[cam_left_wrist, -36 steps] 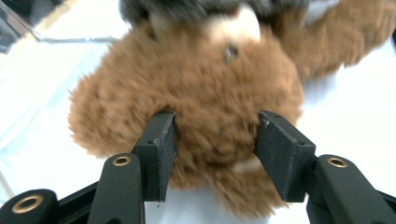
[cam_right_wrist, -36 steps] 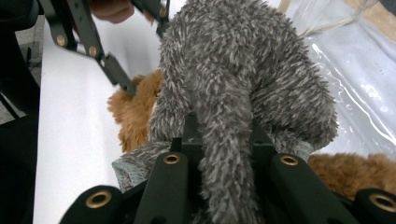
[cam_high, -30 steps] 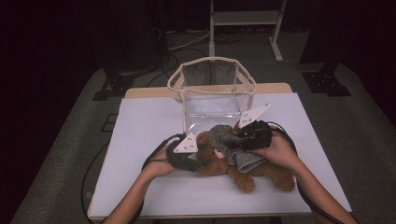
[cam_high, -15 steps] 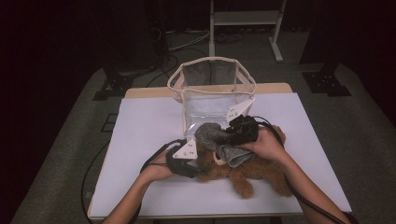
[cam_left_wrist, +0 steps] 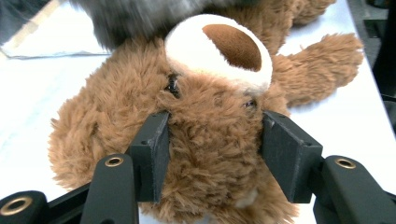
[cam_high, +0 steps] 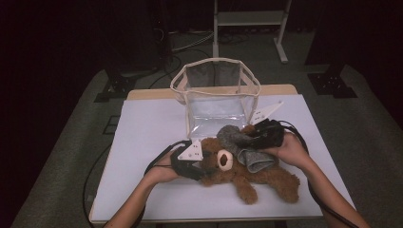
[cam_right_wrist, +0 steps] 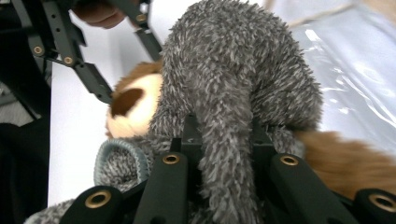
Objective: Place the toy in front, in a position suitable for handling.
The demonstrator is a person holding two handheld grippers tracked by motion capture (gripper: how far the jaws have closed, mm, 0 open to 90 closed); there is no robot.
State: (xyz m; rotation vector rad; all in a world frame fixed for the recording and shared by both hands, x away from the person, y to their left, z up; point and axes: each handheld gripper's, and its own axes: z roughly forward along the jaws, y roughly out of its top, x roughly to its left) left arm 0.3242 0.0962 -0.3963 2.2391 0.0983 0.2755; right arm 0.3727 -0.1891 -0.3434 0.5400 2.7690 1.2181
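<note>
The left gripper (cam_left_wrist: pixel 212 154) has just been opening, its pads flanking the brown plush bear's head (cam_left_wrist: pixel 205 140). The right gripper (cam_right_wrist: pixel 223 140) pinches a fuzzy grey sock (cam_right_wrist: pixel 233 93) at frame centre. The sock looks not yet on the bear, and the clear plastic bag (cam_high: pixel 216 102) above holds nothing.

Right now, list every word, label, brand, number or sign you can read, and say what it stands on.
None: no readable text on the teddy bear, the grey fuzzy cloth, the clear bag, the white table, the left gripper or the right gripper.

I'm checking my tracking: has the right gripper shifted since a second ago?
Yes. The right gripper, shut on the grey fuzzy cloth, dipped toward the teddy bear, then came back up near the clear bag.
</note>
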